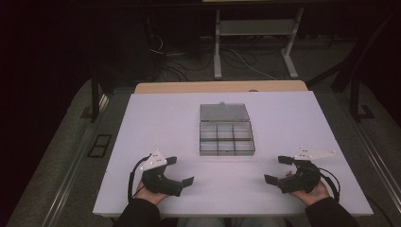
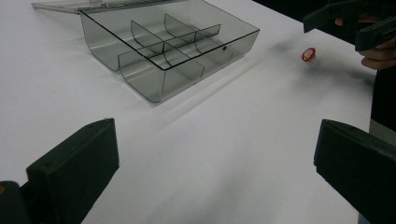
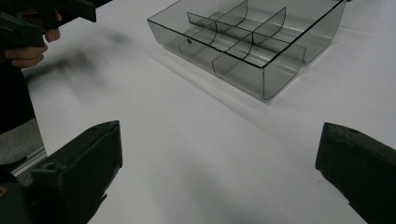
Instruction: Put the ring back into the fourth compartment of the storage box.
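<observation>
On the white bench I have both tools resting near my edge, jaws spread wide and holding nothing: the left tool and the right tool sit well apart, either side of the clear divided box, which lies in the middle with its lid folded open behind it and its compartments bare as far as I can tell. From the left gripper view I spot a small red-and-white piece on the bench just beside the right tool. It looks tiny and round, so I judge a fast or off-centre pinch could flick it away, and brushing the light box could slide it.
</observation>
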Demonstrator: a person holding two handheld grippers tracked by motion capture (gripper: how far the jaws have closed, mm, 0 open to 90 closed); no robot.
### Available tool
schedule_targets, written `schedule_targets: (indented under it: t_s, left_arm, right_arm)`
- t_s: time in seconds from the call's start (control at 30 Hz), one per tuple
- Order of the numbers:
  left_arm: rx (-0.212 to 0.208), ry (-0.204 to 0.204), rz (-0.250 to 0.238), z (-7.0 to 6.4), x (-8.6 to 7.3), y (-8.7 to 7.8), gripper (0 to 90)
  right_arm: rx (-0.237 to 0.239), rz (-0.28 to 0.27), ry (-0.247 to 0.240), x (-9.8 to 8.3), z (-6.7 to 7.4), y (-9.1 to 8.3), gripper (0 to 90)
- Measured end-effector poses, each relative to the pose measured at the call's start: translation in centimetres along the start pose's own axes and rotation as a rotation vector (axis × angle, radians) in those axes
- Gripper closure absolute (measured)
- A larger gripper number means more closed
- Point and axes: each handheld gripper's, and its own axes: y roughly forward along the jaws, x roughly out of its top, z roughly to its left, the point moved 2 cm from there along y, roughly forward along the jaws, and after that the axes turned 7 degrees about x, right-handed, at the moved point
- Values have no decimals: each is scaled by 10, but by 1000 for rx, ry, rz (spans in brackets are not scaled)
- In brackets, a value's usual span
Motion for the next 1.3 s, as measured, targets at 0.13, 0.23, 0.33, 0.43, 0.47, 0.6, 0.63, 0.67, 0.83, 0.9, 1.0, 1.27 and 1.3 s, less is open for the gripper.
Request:
schedule_targets:
  t_s: [0.13,0.23,0.33,0.43,0.47,0.6,0.63,0.67,0.83,0.9,1.0,1.27,1.3]
  left_arm:
    - [3,3,-2,0,0,-1,0]
    - [2,1,-4,0,0,-1,0]
    - [-3,2,-1,0,0,0,0]
    - [-6,-2,-2,0,0,0,0]
    - [-6,0,0,0,0,0,0]
    - [-6,-1,0,0,0,0,0]
    - [-6,-2,1,1,0,0,0]
    - [-7,-2,2,1,0,0,0]
    - [-5,-4,5,1,-1,1,0]
    - [-4,-4,7,1,-1,0,0]
    - [-2,-5,3,1,-1,0,0]
    - [2,-10,-2,2,-1,-1,0]
    - [2,-11,-3,2,-1,-1,0]
  right_arm:
    - [2,2,-1,0,1,0,0]
    - [1,0,-4,0,1,-1,0]
    - [0,1,-12,0,0,-1,0]
    - [1,-7,-10,1,0,-3,0]
    - [1,-7,-10,1,0,-3,0]
    - [-2,0,-15,1,0,-4,0]
    - [-3,4,-16,2,1,-5,0]
    - [-4,5,-16,2,1,-5,0]
    - [-9,14,-26,5,3,-5,0]
    - [-8,22,-31,6,3,-5,0]
    - [-8,41,-29,7,5,-4,0]
    - [-10,76,-59,16,9,-7,0]
    - [-11,77,-61,17,9,-8,0]
